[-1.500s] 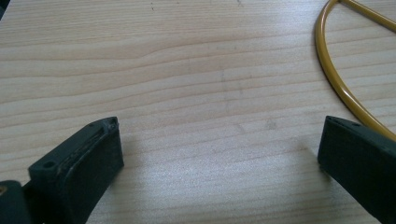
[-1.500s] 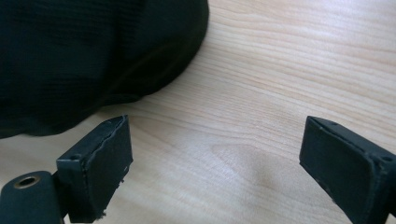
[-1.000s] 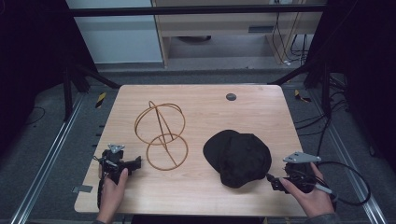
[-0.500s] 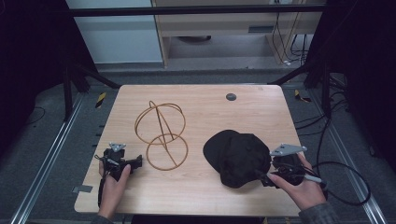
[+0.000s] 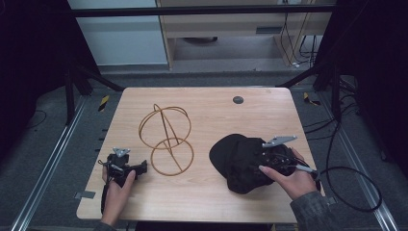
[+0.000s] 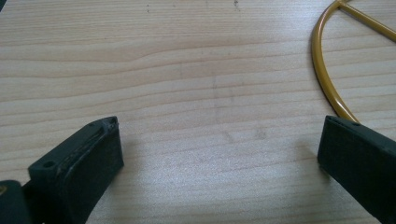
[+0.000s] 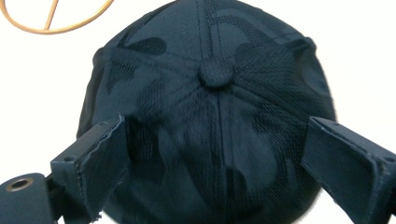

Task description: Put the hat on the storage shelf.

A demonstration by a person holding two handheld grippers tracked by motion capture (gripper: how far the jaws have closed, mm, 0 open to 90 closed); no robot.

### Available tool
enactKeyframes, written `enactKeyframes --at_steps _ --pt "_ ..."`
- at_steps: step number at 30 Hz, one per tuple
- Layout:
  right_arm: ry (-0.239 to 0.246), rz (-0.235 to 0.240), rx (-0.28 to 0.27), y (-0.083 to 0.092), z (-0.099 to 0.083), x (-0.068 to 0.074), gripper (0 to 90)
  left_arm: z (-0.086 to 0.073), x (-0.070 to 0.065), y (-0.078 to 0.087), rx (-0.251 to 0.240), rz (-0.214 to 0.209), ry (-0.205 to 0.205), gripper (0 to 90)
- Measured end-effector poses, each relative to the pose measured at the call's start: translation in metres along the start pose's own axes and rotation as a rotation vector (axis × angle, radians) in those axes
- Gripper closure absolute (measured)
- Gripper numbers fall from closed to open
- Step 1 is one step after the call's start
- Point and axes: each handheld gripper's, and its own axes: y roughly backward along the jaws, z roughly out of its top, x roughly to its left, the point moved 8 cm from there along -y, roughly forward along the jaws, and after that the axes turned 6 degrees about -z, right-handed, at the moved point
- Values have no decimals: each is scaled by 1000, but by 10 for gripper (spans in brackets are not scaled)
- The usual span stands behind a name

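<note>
Right now a black cap (image 5: 240, 161) lies on the near right part of the wooden surface (image 5: 211, 118). It sits with its round top up, and the little button (image 7: 215, 73) in the middle of the top shows in the right gripper view. The right gripper (image 5: 267, 161) is over the right side of the cap, held by the person's right hand (image 5: 288, 180). Its two black jaws stand wide apart, one on each side of the cap's round top. I cannot tell if the jaws touch the cloth. The cap has darker patches on it, but I can read no words or labels on it.

Just to the left of the cap is a gold wire stand (image 5: 166, 137) made of rings. It is apart from the cap.

Farther left, near the front edge, the left gripper (image 5: 139, 167) rests low on the surface in the person's left hand (image 5: 117, 185). Its jaws are wide open with bare wood between them. In the left gripper view, a curve of the gold ring (image 6: 327, 79) runs just beside one jaw.

A small dark round spot (image 5: 237, 100) sits near the far edge of the surface.
</note>
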Motion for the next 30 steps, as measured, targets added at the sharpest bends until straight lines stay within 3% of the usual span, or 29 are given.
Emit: enactKeyframes --at_steps 4,15,23,30 --pt "-17 15 24 -10 3 0 192 0 0 0 3 -3 -4 0" --pt "4 98 42 -13 3 -3 775 -1 -1 0 1 -4 -4 0" --pt "4 129 32 -9 17 -6 861 -1 -1 1 1 -9 -8 0" --pt "3 145 33 12 50 -15 867 -1 -1 1 3 -21 -21 0"
